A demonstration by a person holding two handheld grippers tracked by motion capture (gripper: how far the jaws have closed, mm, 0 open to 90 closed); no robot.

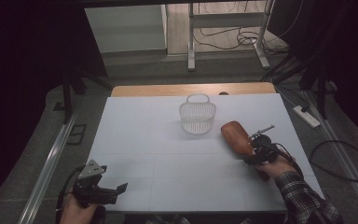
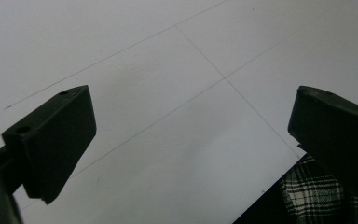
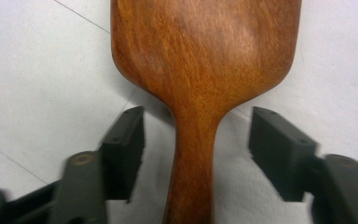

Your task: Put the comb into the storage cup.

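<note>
1. My left hand-held gripper waits at the near edge of the white surface. Its jaws are apart and hold nothing.
2. My right hand-held gripper is at the brush. The thin wooden handle sits between the two jaws. I see a gap on each side, so the pads do not press it yet.
3. The brush lies flat on the surface, on my right side, with its wide head pointing away from me.
4. Farther off stands the basket, near the middle of the surface, upright and with nothing in it.
5. I think the job has just begun. The reach is done. Left to do: squeeze the handle, lift the brush, and likely drop it in the basket.
</note>
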